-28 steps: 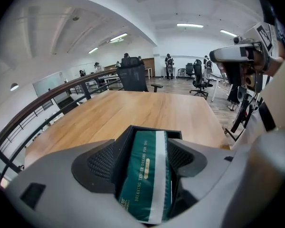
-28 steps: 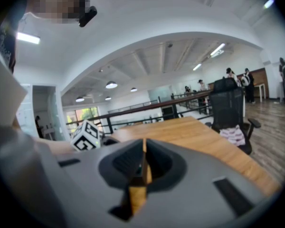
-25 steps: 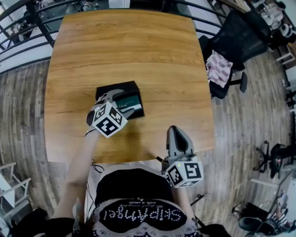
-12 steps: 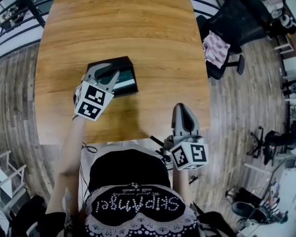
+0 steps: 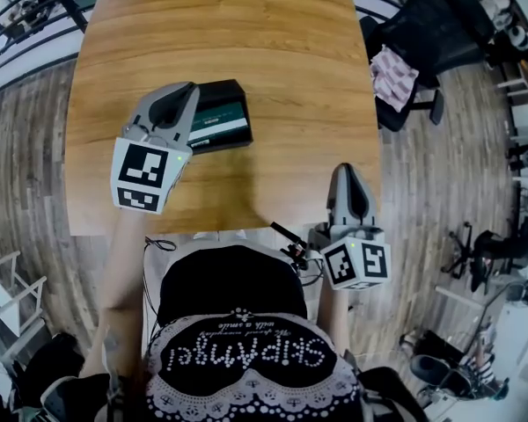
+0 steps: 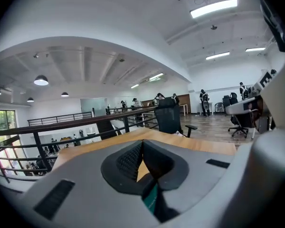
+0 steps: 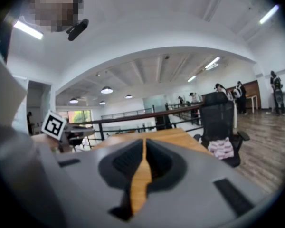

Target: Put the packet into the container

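A black open container stands on the wooden table, and a green-and-white packet lies inside it. My left gripper hangs raised over the container's left edge. Its jaws have just been closing and now meet with nothing between them. In the left gripper view the left gripper is shut, and a strip of the green packet shows through the gap below the pads. My right gripper is shut and empty over the table's near right edge; the right gripper shows only wood between its jaws.
A black office chair with a pink checkered cloth stands right of the table. A dark railing runs past the far left corner. The person's torso is against the table's near edge.
My left gripper has lifted out of the container and shut, leaving the packet inside. My right gripper has drifted slightly up and along the near edge.
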Demonstrator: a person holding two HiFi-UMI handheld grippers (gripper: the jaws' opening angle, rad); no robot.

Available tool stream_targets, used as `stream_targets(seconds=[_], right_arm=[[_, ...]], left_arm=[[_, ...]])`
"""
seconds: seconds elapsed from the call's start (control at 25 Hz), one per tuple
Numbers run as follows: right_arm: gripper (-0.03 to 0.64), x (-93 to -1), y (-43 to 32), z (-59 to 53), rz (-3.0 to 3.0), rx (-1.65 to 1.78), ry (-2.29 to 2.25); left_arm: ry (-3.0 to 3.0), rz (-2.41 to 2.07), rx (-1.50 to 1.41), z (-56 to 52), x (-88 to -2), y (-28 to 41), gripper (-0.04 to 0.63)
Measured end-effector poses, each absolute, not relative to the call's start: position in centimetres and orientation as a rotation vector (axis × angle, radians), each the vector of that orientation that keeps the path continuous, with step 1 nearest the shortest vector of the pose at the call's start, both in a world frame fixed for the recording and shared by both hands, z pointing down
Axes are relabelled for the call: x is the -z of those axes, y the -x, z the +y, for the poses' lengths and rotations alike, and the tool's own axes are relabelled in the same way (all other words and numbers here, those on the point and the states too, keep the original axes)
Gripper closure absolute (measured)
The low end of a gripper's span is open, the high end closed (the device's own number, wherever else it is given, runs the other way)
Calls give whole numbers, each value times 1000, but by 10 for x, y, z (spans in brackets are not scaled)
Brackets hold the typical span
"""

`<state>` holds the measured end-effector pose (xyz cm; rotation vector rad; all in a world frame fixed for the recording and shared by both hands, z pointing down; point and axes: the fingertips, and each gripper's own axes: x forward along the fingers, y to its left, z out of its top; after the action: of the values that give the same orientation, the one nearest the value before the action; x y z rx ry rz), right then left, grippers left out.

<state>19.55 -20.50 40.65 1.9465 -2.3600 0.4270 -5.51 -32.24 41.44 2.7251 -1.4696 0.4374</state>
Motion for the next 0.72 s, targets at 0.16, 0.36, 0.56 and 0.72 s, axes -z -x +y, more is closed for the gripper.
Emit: stream_targets(seconds=[0.16, 0.36, 0.56, 0.72], right_arm=[[575, -396, -197, -205, -2388, -389, -1934], [575, -384, -193, -208, -2437, -336, -1890], [575, -368, -176, -209, -2517, -274, -1827], [575, -356, -161, -205, -2568, -242, -1762]], left_arm=[[-2677, -1594, -284, -309, -378, 70, 563], [-2624, -1711, -151, -285, -354, 89, 565], [-2564, -1792, -71, -255, -343, 103, 565], [-2525, -1844, -19, -232, -334, 111, 565]])
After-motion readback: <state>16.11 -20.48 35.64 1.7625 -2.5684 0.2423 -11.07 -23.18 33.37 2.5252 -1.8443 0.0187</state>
